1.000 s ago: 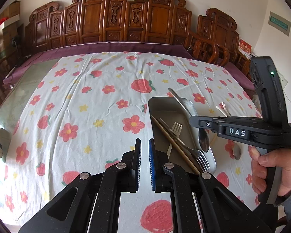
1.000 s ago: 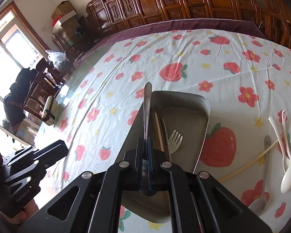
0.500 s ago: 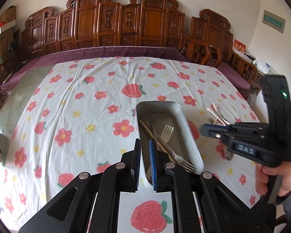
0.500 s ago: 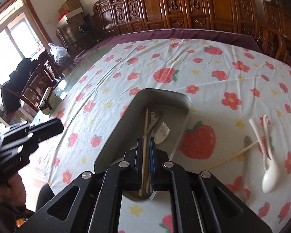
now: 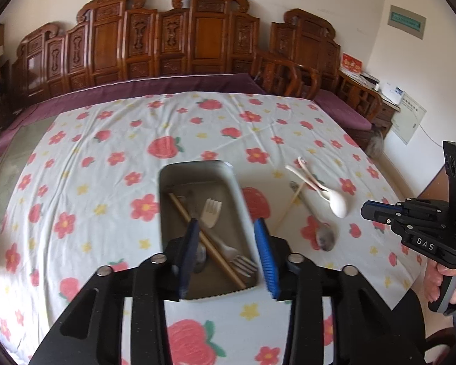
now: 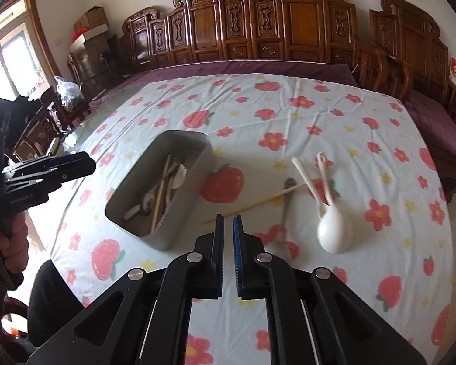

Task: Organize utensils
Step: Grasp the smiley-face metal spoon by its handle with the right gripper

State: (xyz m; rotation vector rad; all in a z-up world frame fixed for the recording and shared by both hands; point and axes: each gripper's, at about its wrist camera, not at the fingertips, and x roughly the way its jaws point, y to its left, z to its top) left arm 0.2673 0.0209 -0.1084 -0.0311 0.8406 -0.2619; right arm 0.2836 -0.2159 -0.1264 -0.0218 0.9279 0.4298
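A grey metal tray point(image 5: 167, 176) point(image 6: 194, 164) on the flowered tablecloth holds a wooden chopstick point(image 5: 182, 210), a white plastic fork point(image 5: 211, 213), a metal fork point(image 5: 243, 263) and a metal spoon. My left gripper point(image 5: 228, 252) is open and empty above the tray's near end. My right gripper point(image 6: 226, 249) is nearly shut and empty, above the cloth right of the tray; it also shows in the left wrist view point(image 5: 364, 213). On the cloth lie a second chopstick point(image 6: 255, 203), a metal spoon point(image 6: 284, 200) and white spoons point(image 6: 334, 228).
Carved wooden chairs point(image 6: 258, 21) line the far side of the table. A chair with dark things point(image 6: 54, 100) stands at the left. The table's near edge runs just below both grippers.
My right gripper let go of the metal spoon into the tray and pulled back to the right. My left gripper opened and moved over the tray.
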